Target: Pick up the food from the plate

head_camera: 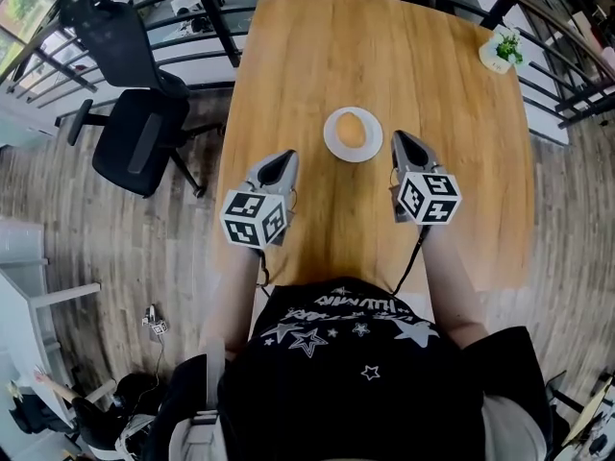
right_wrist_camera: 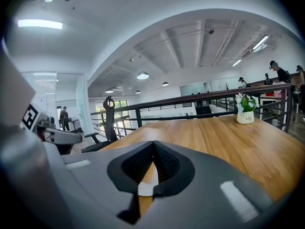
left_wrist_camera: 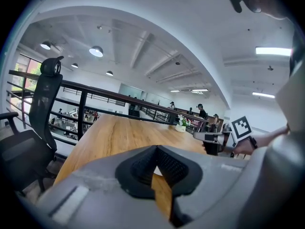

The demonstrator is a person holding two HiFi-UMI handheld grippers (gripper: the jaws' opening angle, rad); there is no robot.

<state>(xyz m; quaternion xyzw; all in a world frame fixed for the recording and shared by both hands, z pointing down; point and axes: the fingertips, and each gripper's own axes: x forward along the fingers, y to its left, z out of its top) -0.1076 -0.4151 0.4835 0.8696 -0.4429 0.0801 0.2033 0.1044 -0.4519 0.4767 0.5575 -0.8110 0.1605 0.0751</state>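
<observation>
A white plate (head_camera: 332, 144) sits near the middle of the wooden table (head_camera: 317, 46), with a round golden bun (head_camera: 352, 131) on it. My left gripper (head_camera: 287, 155) hovers just left of the plate, jaws shut to a point with nothing in them. My right gripper (head_camera: 397, 135) hovers just right of the plate, also shut and empty. In the left gripper view the black pads (left_wrist_camera: 143, 166) meet at the tip, and the right gripper (left_wrist_camera: 212, 136) shows across the table. In the right gripper view the pads (right_wrist_camera: 164, 163) meet as well.
A small potted plant (head_camera: 500, 49) stands at the table's far right corner. A black office chair (head_camera: 135, 113) stands off the table's left side. A dark railing (head_camera: 221, 17) runs round the far end. The person's torso fills the near edge.
</observation>
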